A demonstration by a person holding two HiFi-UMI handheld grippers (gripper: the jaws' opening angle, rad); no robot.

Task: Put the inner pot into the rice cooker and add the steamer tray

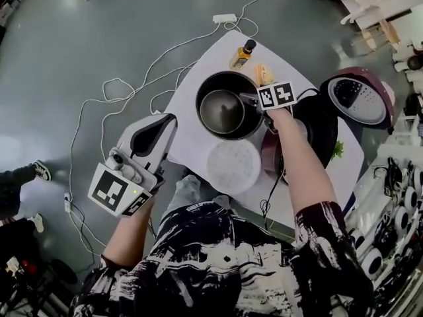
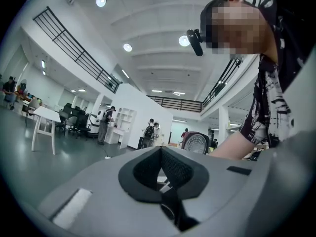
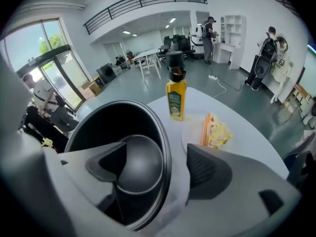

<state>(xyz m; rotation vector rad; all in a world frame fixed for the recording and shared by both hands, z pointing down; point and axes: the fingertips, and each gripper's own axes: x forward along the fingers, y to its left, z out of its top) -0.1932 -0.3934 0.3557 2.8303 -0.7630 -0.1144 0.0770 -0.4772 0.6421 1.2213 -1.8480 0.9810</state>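
Dark round metal inner pot [image 1: 221,111] sits mid-worktop [image 1: 198,65], just beside the dark rice cooker [image 1: 324,134] at the right edge, whose lid is up. The pot looks stiff, smooth and likely slick, with some weight. The thin rim is the only hold, so expect it to tilt. Right gripper [image 3: 157,152] jaws are apart, straddling the rim, one inside and one outside, not pressing. Left gripper [image 2: 159,154] jaws are closed on nothing, off the left edge. White round steamer tray [image 1: 232,166] lies at the near edge and looks light and rigid. Only the right gripper view shows the straddle; only the head view shows the tray and cooker.
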